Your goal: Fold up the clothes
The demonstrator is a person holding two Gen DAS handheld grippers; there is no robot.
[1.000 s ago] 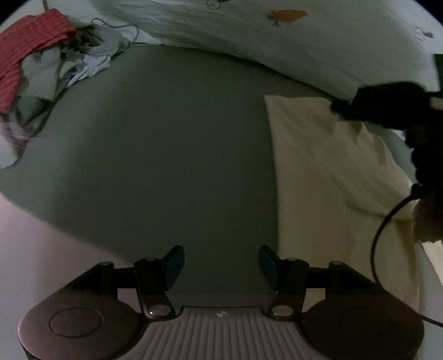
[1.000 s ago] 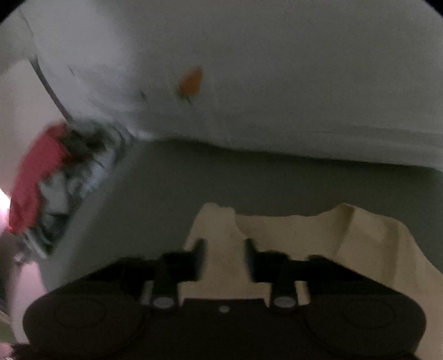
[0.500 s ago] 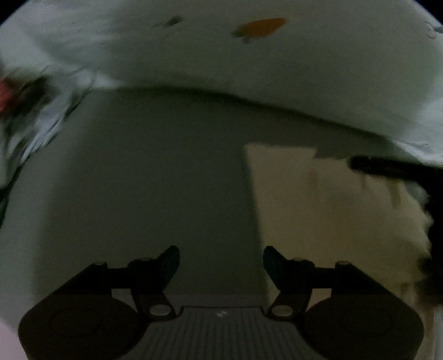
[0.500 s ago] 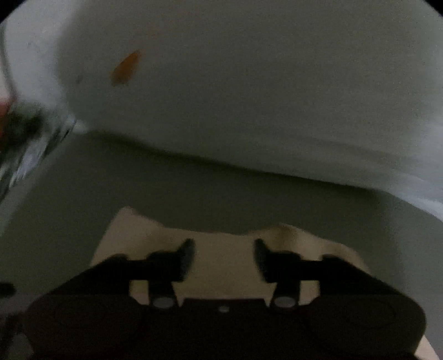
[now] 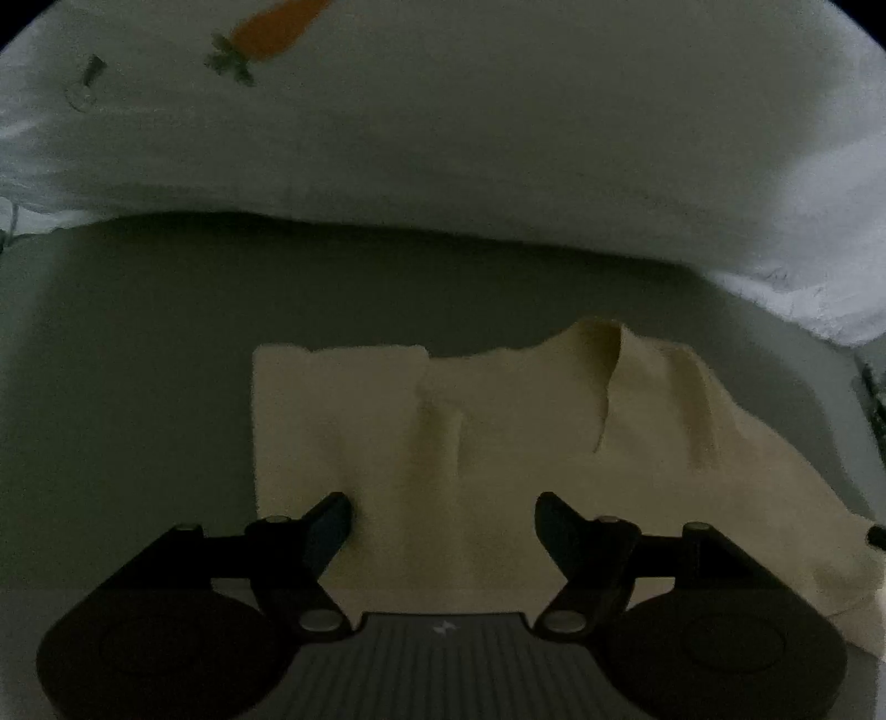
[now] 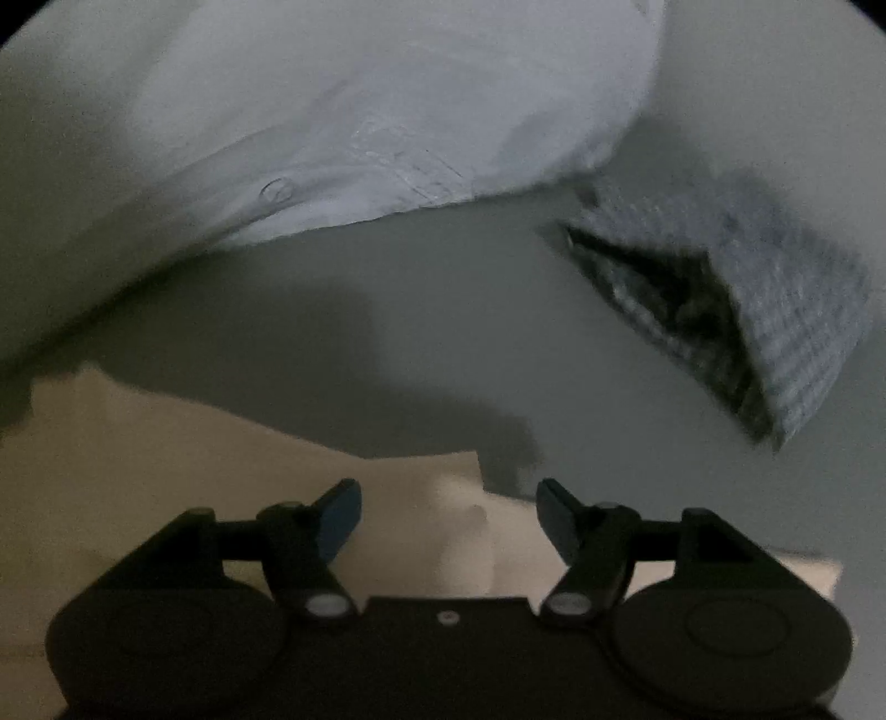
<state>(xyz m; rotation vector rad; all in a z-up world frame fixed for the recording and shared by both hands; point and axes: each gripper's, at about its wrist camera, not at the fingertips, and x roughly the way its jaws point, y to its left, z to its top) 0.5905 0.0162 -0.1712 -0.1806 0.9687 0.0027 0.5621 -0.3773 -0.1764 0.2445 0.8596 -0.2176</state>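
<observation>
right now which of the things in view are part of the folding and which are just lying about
Part of the job:
- cream garment, flat on the grey bed surface
- left gripper, jaws opening, nothing gripped
- right gripper, jaws opening, nothing gripped

Lying about:
- white carrot-print duvet
- folded grey knit item

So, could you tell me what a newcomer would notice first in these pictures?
Probably the cream garment, spread on the grey surface just ahead of both grippers. Behind it bulges a white quilt with an orange carrot print. In the right wrist view, a folded grey knit piece lies at right.
</observation>
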